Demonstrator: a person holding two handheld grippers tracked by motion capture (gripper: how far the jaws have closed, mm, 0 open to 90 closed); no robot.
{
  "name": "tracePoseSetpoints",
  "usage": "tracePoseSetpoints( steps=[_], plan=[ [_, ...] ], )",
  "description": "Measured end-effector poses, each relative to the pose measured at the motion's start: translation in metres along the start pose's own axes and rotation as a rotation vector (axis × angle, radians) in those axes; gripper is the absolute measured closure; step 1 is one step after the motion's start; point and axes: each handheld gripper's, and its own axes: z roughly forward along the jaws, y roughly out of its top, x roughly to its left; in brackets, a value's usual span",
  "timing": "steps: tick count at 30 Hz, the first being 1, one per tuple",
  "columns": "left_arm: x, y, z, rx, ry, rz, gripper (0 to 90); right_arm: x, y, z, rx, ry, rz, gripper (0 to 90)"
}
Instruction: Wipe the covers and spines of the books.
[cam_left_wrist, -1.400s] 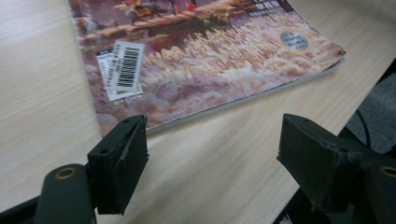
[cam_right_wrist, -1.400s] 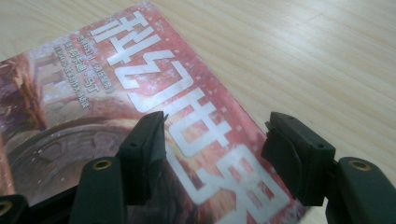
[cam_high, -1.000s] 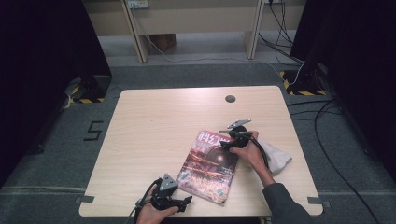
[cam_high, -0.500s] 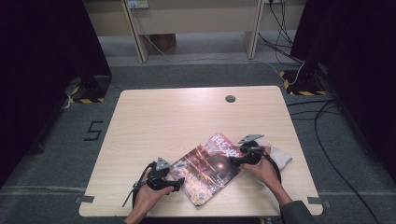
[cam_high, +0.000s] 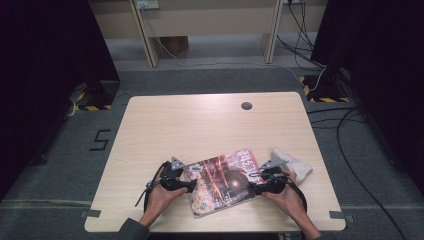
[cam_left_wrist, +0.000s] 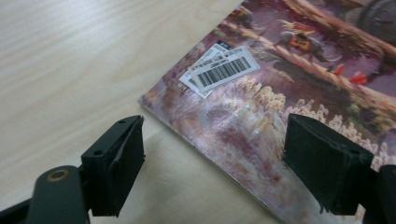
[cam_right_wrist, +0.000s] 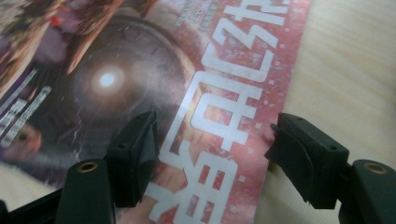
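Lying flat on the table (cam_high: 200, 125), the magazine (cam_high: 225, 180) occupies the lower centre of the high view, turned at an angle to the near table edge. Its glossy cover carries white title characters on a red band (cam_right_wrist: 224, 107) and a white barcode label (cam_left_wrist: 224, 70) near one corner.

The left gripper (cam_high: 192, 186) sits at the magazine's left edge. In the left gripper view its jaws stand apart and have just been opening: one pad is over bare wood, the other over the cover, with the magazine's edge running between them, unclamped.

The right gripper (cam_high: 252, 189) sits at the magazine's right end. In the right gripper view its jaws have likewise been opening and straddle the title band without pressing it.

A crumpled white cloth (cam_high: 295, 162) lies just right of the magazine. A dark round hole (cam_high: 246, 105) marks the table's far edge.
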Motion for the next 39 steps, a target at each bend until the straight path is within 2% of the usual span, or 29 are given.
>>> tracePoseSetpoints(
  steps=[4,7,9,11,15,19,21,24,32,39],
  plan=[
    [0.006,0.007,0.005,-0.005,0.040,-0.004,19.8,0.009,-0.009,-0.006,0.005,0.030,-0.020,32.0],
    [0.005,0.008,0.005,-0.007,0.048,-0.014,20.9,0.012,-0.011,-0.009,0.007,0.039,-0.036,35.0],
    [0.003,0.006,0.003,-0.018,0.030,-0.023,25.7,0.008,-0.010,-0.010,0.001,0.040,-0.041,39.6],
    [-0.002,0.003,-0.002,-0.032,0.024,-0.028,21.2,0.004,-0.006,-0.010,-0.026,0.049,-0.041,41.6],
    [-0.022,-0.007,-0.014,-0.050,-0.016,0.014,21.0,0.000,0.012,-0.004,-0.069,0.070,-0.073,45.0],
    [-0.044,-0.023,-0.025,-0.038,-0.064,0.053,20.4,0.003,0.035,0.009,-0.077,0.079,-0.126,45.1],
    [-0.053,-0.030,-0.028,-0.043,-0.082,0.061,20.3,0.006,0.047,0.018,-0.084,0.082,-0.137,45.1],
    [-0.060,-0.038,-0.031,-0.041,-0.089,0.079,19.8,0.009,0.062,0.032,-0.072,0.088,-0.153,45.0],
    [-0.069,-0.041,-0.036,-0.044,-0.091,0.106,20.0,0.007,0.096,0.064,-0.066,0.125,-0.144,43.9],
    [-0.068,-0.042,-0.032,-0.038,-0.087,0.121,19.2,0.001,0.106,0.087,-0.032,0.153,-0.136,41.5]
  ],
)
